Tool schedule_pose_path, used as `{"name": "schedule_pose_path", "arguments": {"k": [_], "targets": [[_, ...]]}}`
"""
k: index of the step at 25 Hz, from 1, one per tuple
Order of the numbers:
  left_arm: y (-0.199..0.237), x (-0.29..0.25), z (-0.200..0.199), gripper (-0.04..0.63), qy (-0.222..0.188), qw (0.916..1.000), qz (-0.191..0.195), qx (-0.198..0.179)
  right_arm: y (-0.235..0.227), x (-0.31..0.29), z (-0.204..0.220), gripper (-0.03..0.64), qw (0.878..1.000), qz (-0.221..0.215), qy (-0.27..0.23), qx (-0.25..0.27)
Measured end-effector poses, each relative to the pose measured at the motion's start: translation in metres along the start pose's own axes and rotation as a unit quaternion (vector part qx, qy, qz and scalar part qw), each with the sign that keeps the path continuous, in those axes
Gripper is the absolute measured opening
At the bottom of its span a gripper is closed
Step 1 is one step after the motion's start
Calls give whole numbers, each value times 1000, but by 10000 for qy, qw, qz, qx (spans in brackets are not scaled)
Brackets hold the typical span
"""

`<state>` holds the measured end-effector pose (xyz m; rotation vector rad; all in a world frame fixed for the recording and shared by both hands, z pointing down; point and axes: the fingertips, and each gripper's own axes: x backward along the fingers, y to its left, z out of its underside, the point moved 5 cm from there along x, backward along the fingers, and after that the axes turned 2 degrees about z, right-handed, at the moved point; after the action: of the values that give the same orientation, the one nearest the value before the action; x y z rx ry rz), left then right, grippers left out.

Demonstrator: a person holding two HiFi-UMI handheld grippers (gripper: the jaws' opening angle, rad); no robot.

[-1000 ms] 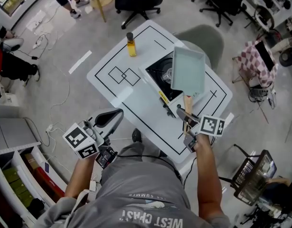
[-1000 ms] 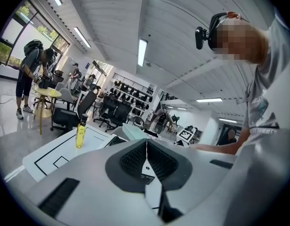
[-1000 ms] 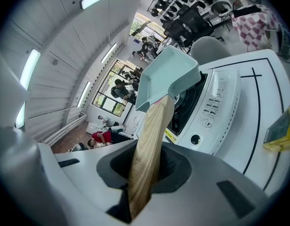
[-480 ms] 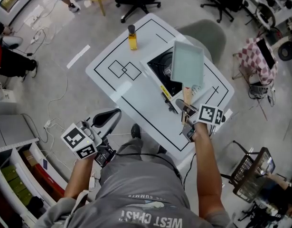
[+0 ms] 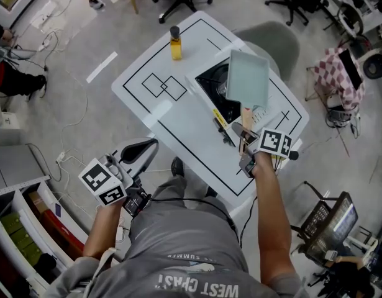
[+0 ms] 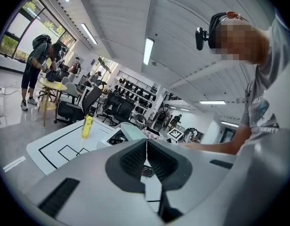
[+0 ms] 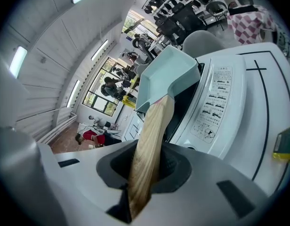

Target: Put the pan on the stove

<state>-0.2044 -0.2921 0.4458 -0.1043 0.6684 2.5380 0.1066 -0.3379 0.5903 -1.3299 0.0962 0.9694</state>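
Item under inspection: the pan (image 5: 246, 78), pale green with a wooden handle (image 5: 246, 118), is carried by the right gripper (image 5: 241, 133). Its fingers (image 7: 178, 165) are closed on the handle's near end and narrowly parted by the wood's thickness. Change noted: against the head view of a second ago, the right gripper has come forward and down toward the stove (image 5: 210, 85). The pan's body now lies over the stove's right half, with the dark burner area showing beside it on the left. The stove sits against the far right edge of the tabletop (image 5: 178, 123). In the right gripper view the pan slopes up and away from the fingers over the black cooktop, with its underside in sight. I judge it not yet fully seated, though no view shows actual contact with the burner. The grip shows no change across the three head views. The left gripper (image 5: 147, 146) has no part in the work. It hangs off the near left edge of the tabletop by the person's waist, fingers (image 6: 130, 159) pressed together with nothing between them. A yellow bottle (image 5: 176, 45) stands near the far corner, well apart from the stove. Assessment: the task is in its closing stage. What remains is to level the pan, settle it flat on the burner and release the handle. The likely fault is an off-centre or tilted landing.
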Motion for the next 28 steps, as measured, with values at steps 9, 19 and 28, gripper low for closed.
{"name": "schedule_pose_path", "arguments": {"k": [9,19,28], "targets": [[6,-4,3,-2,11,10000,-19,56,-1,-12,-12,67,9999,156,-13,57],[3,-14,5,-2,30,9999,-24,100,-3,-19,-24,61,9998,190,38,95],[2,-22,6,-2,31,9999,-13,130,0,-21,-24,61,9999,128,43,42]]}}
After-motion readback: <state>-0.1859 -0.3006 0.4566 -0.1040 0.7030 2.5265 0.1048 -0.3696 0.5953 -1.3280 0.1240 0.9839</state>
